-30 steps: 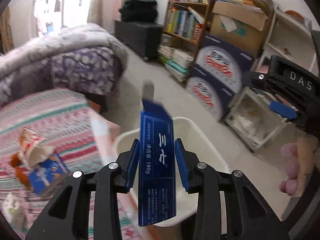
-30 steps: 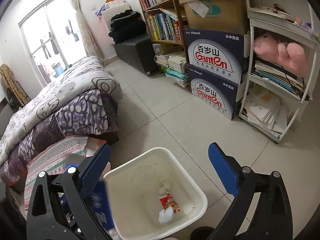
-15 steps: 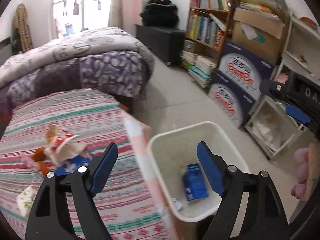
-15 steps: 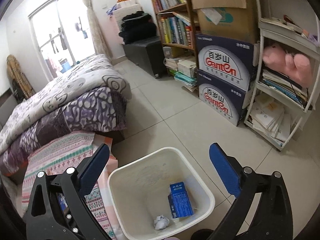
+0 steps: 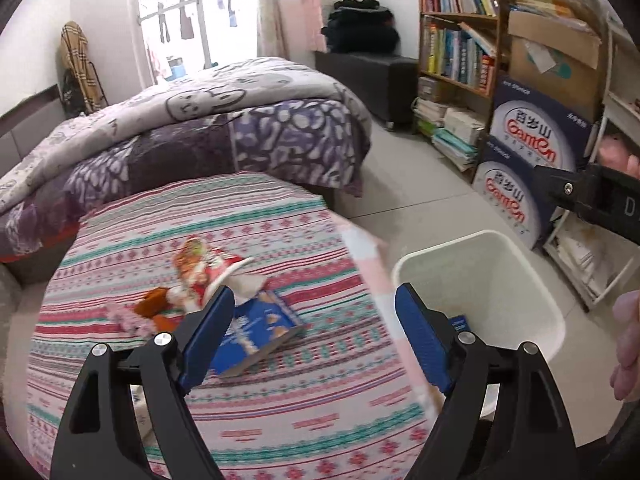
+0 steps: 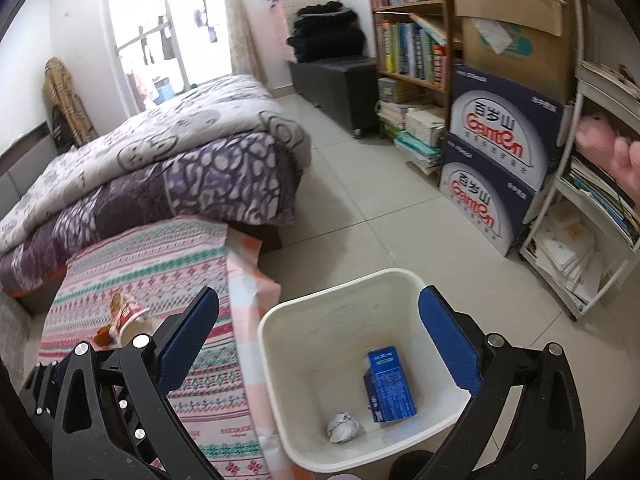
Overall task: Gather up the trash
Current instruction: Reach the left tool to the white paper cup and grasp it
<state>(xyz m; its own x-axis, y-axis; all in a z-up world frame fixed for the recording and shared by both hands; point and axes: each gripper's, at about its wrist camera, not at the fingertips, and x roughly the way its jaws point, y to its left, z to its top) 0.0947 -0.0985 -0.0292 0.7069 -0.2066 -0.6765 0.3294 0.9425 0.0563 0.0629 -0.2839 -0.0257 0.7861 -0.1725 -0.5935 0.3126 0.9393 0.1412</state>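
Left gripper (image 5: 316, 334): seen from the left wrist camera, blue-padded jaws spread wide, holding nothing, poised above a striped patterned cloth (image 5: 248, 408).
Trash on the cloth: a blue booklet-like packet (image 5: 260, 330) lies flat just beyond the left jaw; a red and white crumpled wrapper (image 5: 200, 270) lies beside it, touching its far edge.
Bin, left view: a white plastic bin (image 5: 532, 280) stands on the tiled floor at the cloth's right edge; a blue corner shows inside it.
Right gripper (image 6: 320, 338): seen from the right wrist camera, jaws spread wide and empty, held over the white bin (image 6: 272, 344).
Bin contents: a blue carton (image 6: 390, 388) leans on the bin floor, and a crumpled grey-white paper ball (image 6: 343, 427) lies near it.
Surroundings: a bed with a purple quilt (image 6: 168, 176), and stacked blue boxes (image 6: 496, 160) by a bookshelf.
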